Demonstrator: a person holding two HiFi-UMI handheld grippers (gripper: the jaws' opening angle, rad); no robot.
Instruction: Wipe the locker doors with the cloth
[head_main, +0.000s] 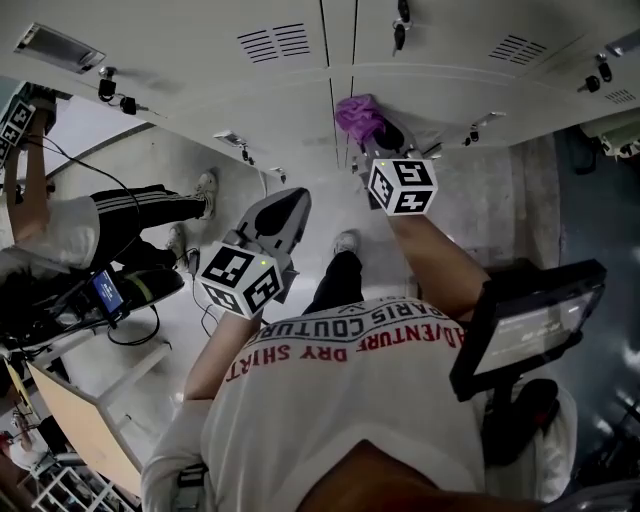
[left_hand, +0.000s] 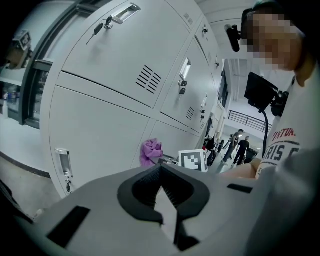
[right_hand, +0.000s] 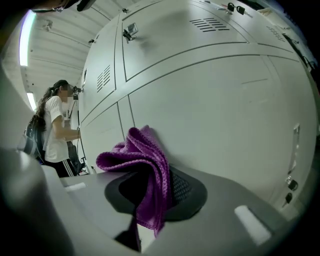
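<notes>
Cloth (right_hand: 142, 165): one, purple, bunched; it lies against a locker door (right_hand: 215, 115), just beside the upright seam between two doors.
Cloth and tongs: it is pinched between the jaws of the right gripper (right_hand: 150, 200), a fold hanging down behind the tips and the bunch sticking out in front.
Right gripper: clenched on the cloth, tips at the door.
Left gripper (left_hand: 162, 185): jaws closed together with nothing between them, held off the door, below and left of the cloth.
Count: one cloth, two grippers; the doors run out of frame, so no firm number.
Other person (head_main: 70, 225): one, standing at the same lockers, further left.
</notes>
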